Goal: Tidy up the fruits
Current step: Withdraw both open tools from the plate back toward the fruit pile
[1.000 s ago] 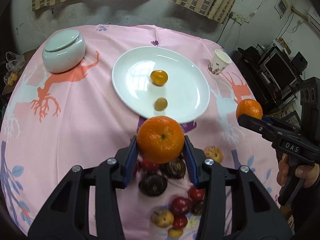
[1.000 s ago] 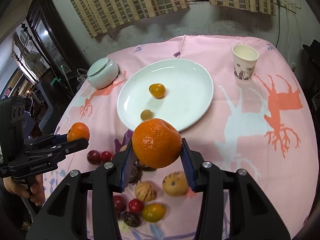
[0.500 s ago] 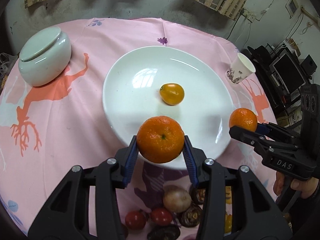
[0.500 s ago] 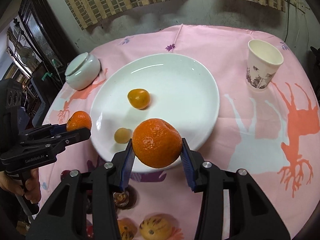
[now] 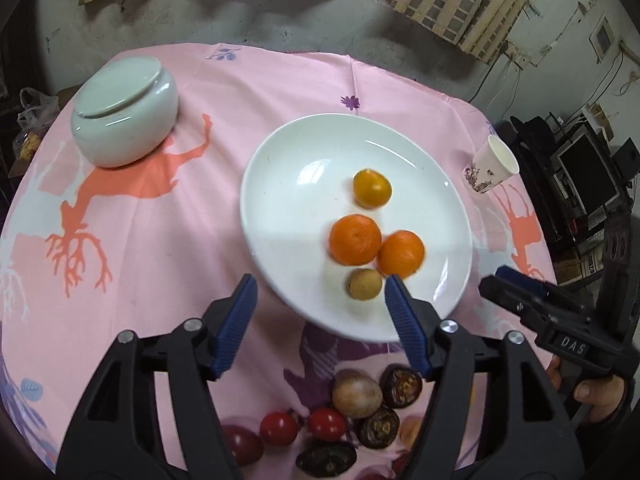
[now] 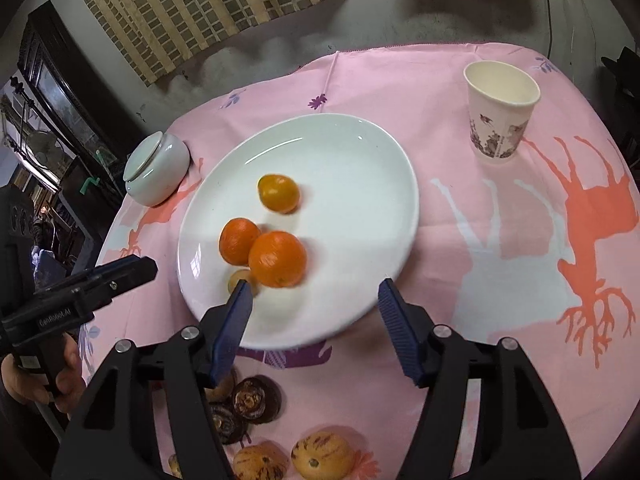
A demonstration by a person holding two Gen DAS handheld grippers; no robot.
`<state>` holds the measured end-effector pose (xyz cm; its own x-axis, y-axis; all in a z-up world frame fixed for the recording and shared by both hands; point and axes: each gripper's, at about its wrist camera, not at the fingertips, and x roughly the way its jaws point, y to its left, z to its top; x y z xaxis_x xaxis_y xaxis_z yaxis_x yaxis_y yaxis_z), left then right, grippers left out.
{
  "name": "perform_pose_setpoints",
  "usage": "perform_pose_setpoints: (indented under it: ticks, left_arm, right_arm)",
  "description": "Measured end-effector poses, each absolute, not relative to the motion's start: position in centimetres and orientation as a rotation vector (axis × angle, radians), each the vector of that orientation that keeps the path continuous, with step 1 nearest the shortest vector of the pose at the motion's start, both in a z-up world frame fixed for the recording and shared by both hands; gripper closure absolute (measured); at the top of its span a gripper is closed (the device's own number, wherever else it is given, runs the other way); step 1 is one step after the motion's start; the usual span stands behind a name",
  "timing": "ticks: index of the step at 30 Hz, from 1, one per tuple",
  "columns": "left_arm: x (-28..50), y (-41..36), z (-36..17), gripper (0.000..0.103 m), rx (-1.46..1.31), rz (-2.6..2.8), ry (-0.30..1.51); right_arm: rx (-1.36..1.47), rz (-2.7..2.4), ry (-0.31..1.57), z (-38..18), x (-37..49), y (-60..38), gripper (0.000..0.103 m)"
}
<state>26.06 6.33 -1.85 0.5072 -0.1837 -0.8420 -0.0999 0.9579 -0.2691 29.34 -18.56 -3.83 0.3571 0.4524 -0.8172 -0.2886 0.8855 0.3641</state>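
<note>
Two oranges lie side by side and touching on the white plate, slightly blurred. A yellow fruit and a small brown fruit lie on the plate too. My left gripper hovers over the plate's near rim, its jaws opening with nothing between them. My right gripper hovers over the same rim, jaws also opening and empty. In the right wrist view the oranges lie on the plate just beyond its left finger.
A lidded pale bowl stands at the back left and a paper cup at the right. Loose tomatoes, dark fruits and striped yellow fruits lie on the pink cloth near me. A hand holds the right gripper.
Both grippers moved forward over the plate and opened. Each let go of its orange, and both oranges now lie on the plate.
</note>
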Motion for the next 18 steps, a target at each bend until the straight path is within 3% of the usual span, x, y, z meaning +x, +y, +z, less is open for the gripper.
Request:
perform_pose_setpoints:
  ticks: [7, 18]
  left_arm:
    - [20.0, 6.5, -1.0, 0.019, -0.272, -0.022, 1.062]
    - [10.0, 6.5, -2.4, 0.016, -0.346, 0.0, 1.154]
  right_arm:
    - [0.202, 0.436, 1.148, -3.8, 23.6, -22.0, 0.036]
    - [0.209, 0.394, 1.199, -3.7, 15.8, -24.2, 0.033]
